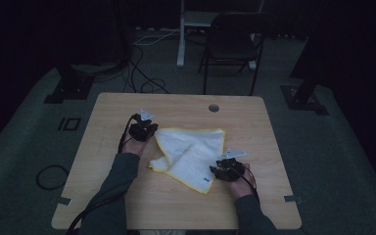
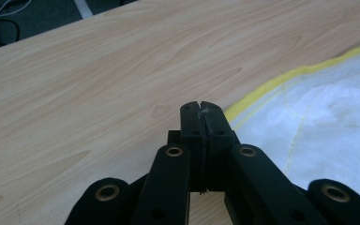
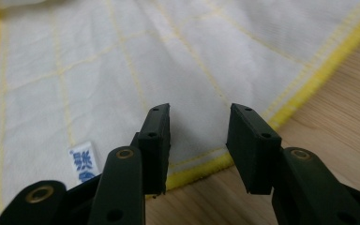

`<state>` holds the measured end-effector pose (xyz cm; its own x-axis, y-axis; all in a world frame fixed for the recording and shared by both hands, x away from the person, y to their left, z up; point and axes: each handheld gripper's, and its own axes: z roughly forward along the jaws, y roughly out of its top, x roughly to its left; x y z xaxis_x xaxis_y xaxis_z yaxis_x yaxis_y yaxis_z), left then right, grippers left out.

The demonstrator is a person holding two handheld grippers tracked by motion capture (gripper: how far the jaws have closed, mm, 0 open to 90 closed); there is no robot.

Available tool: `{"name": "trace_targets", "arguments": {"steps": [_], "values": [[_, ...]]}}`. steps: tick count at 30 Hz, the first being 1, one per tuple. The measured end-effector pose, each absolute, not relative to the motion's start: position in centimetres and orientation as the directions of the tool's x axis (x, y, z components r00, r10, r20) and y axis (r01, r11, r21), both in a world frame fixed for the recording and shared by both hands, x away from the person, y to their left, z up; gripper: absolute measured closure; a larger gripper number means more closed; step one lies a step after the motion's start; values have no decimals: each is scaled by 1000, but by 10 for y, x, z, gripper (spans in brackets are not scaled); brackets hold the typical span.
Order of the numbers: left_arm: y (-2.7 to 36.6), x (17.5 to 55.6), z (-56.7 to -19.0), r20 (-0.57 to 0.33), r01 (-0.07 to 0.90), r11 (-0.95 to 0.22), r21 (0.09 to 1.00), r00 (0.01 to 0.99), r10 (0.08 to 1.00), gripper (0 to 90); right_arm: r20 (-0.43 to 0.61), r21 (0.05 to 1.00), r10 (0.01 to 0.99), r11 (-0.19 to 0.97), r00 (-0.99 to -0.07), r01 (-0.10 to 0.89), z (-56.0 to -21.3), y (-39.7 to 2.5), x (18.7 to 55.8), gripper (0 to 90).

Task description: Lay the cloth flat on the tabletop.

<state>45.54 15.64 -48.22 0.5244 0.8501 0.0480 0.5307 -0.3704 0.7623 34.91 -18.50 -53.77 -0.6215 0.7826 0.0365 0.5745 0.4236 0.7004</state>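
A white cloth (image 1: 191,154) with yellow edging lies rumpled and partly folded in the middle of the wooden table (image 1: 127,205). My left gripper (image 1: 144,130) rests at the cloth's far left corner, jaws pressed together; in the left gripper view the shut gripper (image 2: 202,107) sits just beside the yellow hem of the cloth (image 2: 318,117), and no fabric shows between the jaws. My right gripper (image 1: 223,169) is at the cloth's near right edge. In the right gripper view this gripper (image 3: 199,117) is open, straddling the hem of the cloth (image 3: 122,70) near a small blue label (image 3: 84,166).
A round cable hole (image 1: 214,107) sits in the table near its far edge. A black folding chair (image 1: 232,44) and a white post (image 1: 181,34) stand beyond the table. Cables (image 1: 142,73) run over the dark floor.
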Motion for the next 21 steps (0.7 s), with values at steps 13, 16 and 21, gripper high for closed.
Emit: {"name": "trace_targets", "arguments": {"steps": [13,16,21], "values": [[166,458,-491,42,560,-358,748,498,866,894,11,705,825,394,-565,589,-535,-201,348,564],[169,460,-492,43,565,-357,744,492,870,895,7,732,820,385,-572,562,-530,-198,344,562],[172,461,-494,37,574,-345,743,479,877,895,19,744,780,407,-626,529,-531,-187,341,549]]}}
